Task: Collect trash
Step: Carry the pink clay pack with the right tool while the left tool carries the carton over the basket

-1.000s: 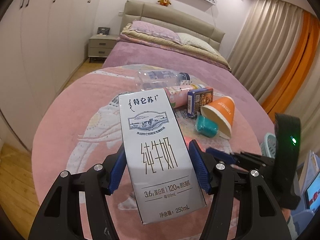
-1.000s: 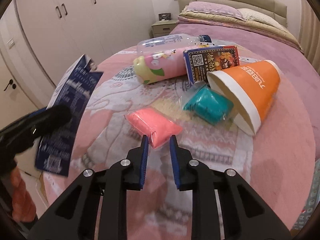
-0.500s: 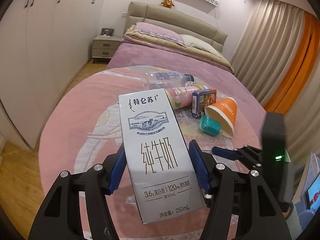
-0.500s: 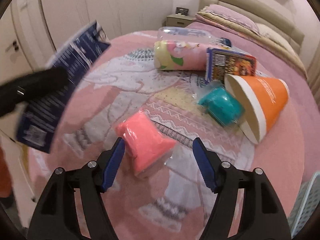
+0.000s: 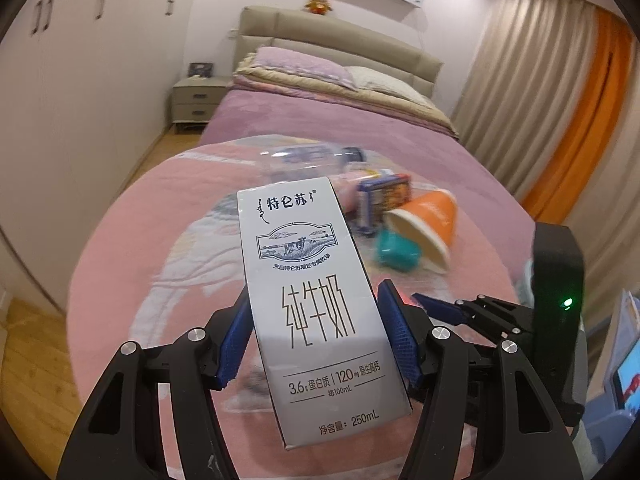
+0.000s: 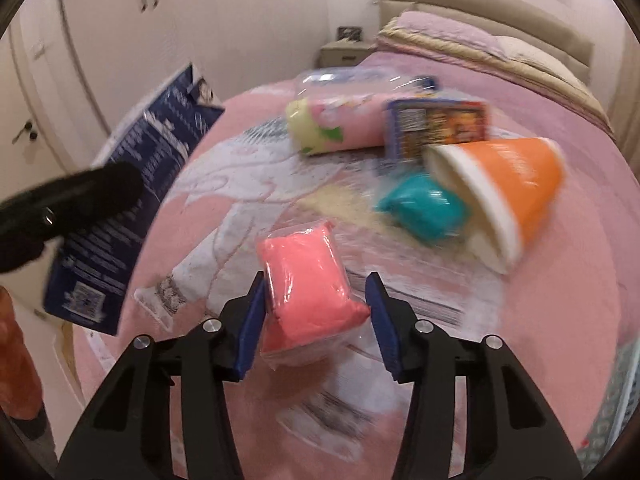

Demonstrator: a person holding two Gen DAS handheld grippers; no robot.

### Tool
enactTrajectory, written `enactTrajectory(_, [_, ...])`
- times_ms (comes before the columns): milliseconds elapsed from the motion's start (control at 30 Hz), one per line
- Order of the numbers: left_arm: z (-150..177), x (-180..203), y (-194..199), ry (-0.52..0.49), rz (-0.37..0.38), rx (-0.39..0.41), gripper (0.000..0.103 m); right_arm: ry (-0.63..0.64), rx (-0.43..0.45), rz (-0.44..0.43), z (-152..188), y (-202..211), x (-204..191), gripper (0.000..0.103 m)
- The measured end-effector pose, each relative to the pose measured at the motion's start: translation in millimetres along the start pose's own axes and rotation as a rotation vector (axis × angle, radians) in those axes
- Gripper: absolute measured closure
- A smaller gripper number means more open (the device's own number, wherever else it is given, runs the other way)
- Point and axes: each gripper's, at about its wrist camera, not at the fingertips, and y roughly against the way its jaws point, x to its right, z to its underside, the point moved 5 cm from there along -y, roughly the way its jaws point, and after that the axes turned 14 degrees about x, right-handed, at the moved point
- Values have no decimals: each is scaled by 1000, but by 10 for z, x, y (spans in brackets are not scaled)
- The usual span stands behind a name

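My left gripper (image 5: 316, 340) is shut on a white milk carton (image 5: 312, 292) and holds it upright above the pink round blanket (image 5: 160, 248). The carton's dark blue back shows in the right wrist view (image 6: 132, 200). My right gripper (image 6: 316, 316) is open around a pink wrapped packet (image 6: 308, 276); its left pad looks close against the packet, the right pad stands apart. Further back lie a teal packet (image 6: 424, 208), an orange paper cup (image 6: 504, 192) on its side, a blue snack box (image 6: 440, 124), a pink tube (image 6: 340, 124) and a clear plastic bottle (image 6: 352, 76).
A bed (image 5: 328, 120) with purple cover and pillows stands behind the blanket. White wardrobes (image 5: 60, 80) line the left wall, with a nightstand (image 5: 196, 104) by the bed. Orange and beige curtains (image 5: 560, 100) hang at the right. Wood floor (image 5: 28, 340) shows at the left.
My right gripper opened wide and moved forward, so the pink packet now lies between its fingers. My left gripper still holds the milk carton and has drawn back slightly.
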Motion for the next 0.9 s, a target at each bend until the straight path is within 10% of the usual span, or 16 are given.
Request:
enactTrajectory(500, [-246,1646,-194,-214,253,43,44,-181,264,380,-245,1414,1521,57])
enactTrajectory(900, [25,3407,-748,-266,608,-66,44,-585,306,707,457,2354,3165,57])
